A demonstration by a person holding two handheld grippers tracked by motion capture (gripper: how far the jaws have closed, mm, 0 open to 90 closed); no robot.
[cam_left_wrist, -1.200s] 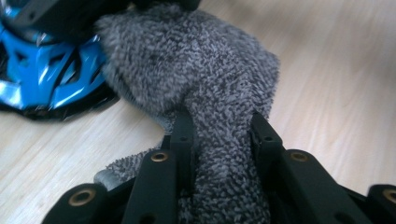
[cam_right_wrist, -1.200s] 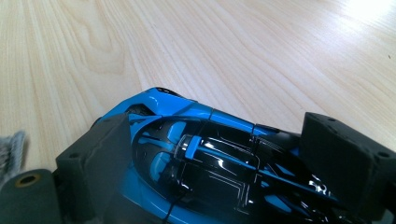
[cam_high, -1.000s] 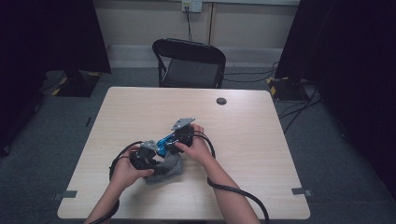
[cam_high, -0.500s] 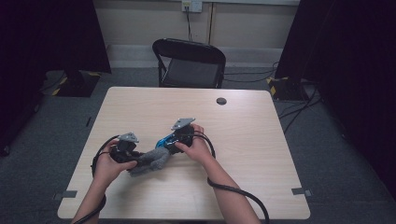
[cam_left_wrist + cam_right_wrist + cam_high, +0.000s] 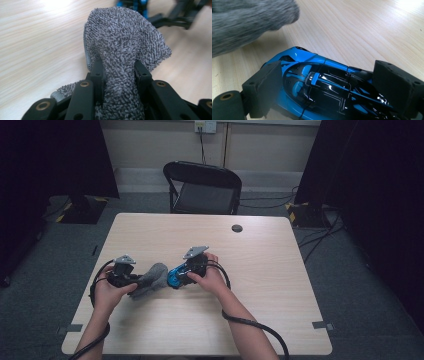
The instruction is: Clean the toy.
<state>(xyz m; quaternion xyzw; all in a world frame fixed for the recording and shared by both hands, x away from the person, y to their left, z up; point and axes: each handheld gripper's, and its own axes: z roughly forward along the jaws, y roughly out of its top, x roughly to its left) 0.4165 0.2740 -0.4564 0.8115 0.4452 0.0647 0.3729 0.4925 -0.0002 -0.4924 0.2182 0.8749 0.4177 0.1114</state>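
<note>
left fingers (image 5: 117, 75): pinched tight on a bunched fold of the grey fuzzy cloth (image 5: 125, 45), which bulges out past the tips

right fingers (image 5: 332, 87): clamped across the blue toy car (image 5: 329, 82), one pad on each flank, nose aimed at the cloth

cloth: most of it hangs off my left fingers, low over the counter (image 5: 260, 250), just beside the car's nose but not touching as far as I can see

car: sitting near the middle of the counter, close to my edge

risk 1: the pads grip glossy, sloped bodywork, so if I wipe hard the car could squirt out or twist

risk 2: only a fold is pinched, so the loose part might snag a wheel and drag

further out: black chair (image 5: 202, 187) behind the counter, small dark disc (image 5: 237, 228) near the far edge
</note>
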